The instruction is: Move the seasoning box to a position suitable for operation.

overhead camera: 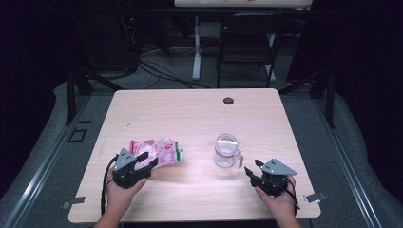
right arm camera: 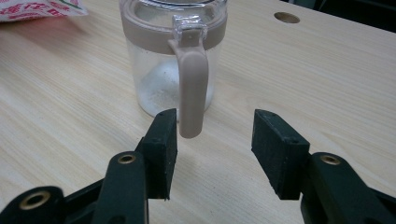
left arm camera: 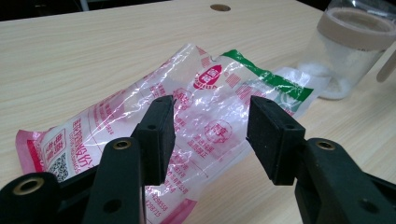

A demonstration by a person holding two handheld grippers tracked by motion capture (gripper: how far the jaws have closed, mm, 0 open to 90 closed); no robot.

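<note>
A pink and clear plastic bag (overhead camera: 157, 151) with a green end lies flat on the wooden table (overhead camera: 190, 114), left of centre. My left gripper (overhead camera: 146, 160) is open at the bag's near edge; in the left gripper view the bag (left arm camera: 196, 107) lies under and beyond the spread jaws (left arm camera: 210, 135). A clear jar (overhead camera: 226, 150) with a beige collar and handle stands right of centre, with a little white powder inside. My right gripper (overhead camera: 253, 169) is open just short of the jar (right arm camera: 173, 56); its handle (right arm camera: 192, 88) points at the gap of the gripper (right arm camera: 215, 149).
A round cable hole (overhead camera: 228, 100) sits in the table near its far edge. A dark folding chair (overhead camera: 247, 42) and a white desk leg (overhead camera: 196, 47) stand beyond the table. Cables run over the floor at the back left.
</note>
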